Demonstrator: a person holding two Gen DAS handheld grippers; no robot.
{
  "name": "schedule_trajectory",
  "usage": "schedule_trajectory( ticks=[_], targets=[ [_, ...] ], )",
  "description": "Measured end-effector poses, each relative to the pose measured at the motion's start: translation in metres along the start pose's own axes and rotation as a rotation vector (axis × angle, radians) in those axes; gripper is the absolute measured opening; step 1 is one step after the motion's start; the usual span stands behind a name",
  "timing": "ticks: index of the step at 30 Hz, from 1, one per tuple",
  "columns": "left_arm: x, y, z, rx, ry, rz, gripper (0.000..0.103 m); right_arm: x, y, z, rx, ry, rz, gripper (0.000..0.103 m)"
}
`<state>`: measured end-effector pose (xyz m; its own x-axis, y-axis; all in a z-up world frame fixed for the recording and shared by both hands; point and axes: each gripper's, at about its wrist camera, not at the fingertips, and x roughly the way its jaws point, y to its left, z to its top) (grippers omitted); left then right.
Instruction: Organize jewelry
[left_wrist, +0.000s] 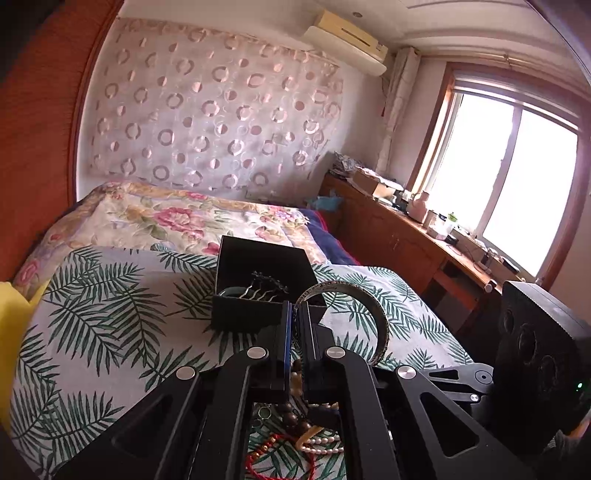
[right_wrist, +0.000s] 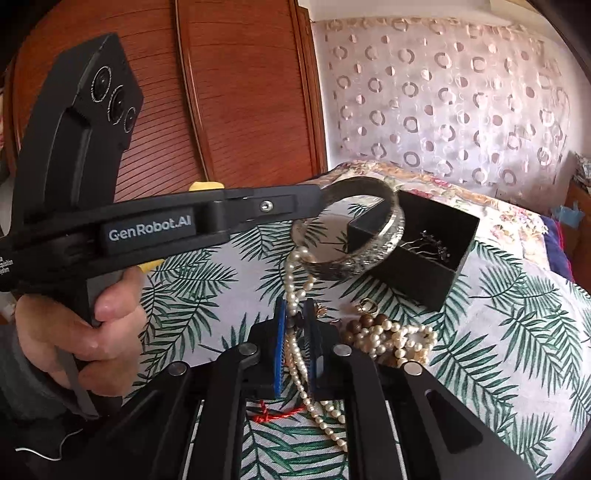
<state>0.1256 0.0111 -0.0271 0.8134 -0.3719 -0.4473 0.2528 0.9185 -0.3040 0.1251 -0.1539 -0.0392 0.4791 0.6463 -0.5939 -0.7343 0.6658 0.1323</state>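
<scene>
My left gripper (left_wrist: 294, 310) is shut on a silver bangle (left_wrist: 380, 317) and holds it in the air just in front of an open black box (left_wrist: 258, 258). The box holds a metal hair comb (left_wrist: 266, 286). In the right wrist view the left gripper (right_wrist: 317, 195) holds the bangle (right_wrist: 373, 258) beside the box (right_wrist: 436, 273). A pearl necklace (right_wrist: 295, 280) hangs caught on the bangle. My right gripper (right_wrist: 297, 306) is shut on that pearl strand. More pearls and wooden beads (right_wrist: 391, 336) lie on the leaf-print cloth.
The box sits on a leaf-print cloth (left_wrist: 110, 295) over a bed with a floral quilt (left_wrist: 166, 218). A red cord bracelet (right_wrist: 277, 413) lies under my right gripper. A wooden wardrobe (right_wrist: 229, 92) stands behind, a desk (left_wrist: 406, 229) by the window.
</scene>
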Motion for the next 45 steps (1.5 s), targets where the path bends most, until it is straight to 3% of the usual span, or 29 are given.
schedule_trajectory(
  ticks=[5, 14, 22, 28, 37, 45],
  targets=[
    [0.0, 0.001, 0.001, -0.003, 0.0, -0.004, 0.003, -0.003, 0.005, 0.002, -0.007, -0.033, 0.017, 0.011],
    [-0.001, 0.003, -0.001, -0.05, 0.009, -0.058, 0.003, 0.017, 0.014, 0.001, -0.036, -0.001, 0.041, 0.011],
    [-0.004, 0.018, 0.005, -0.07, -0.025, -0.017, 0.003, -0.004, 0.009, -0.003, -0.026, -0.032, 0.027, 0.011],
    [-0.004, 0.027, 0.021, -0.034, -0.044, 0.031, 0.003, -0.045, -0.006, 0.028, -0.046, -0.112, -0.01, 0.011],
    [0.018, 0.035, 0.046, 0.028, -0.016, 0.078, 0.003, -0.095, -0.016, 0.101, -0.153, -0.223, -0.08, 0.011],
    [0.059, 0.04, 0.058, 0.052, 0.034, 0.084, 0.003, -0.076, -0.046, 0.157, -0.198, -0.226, -0.143, 0.011]
  ],
)
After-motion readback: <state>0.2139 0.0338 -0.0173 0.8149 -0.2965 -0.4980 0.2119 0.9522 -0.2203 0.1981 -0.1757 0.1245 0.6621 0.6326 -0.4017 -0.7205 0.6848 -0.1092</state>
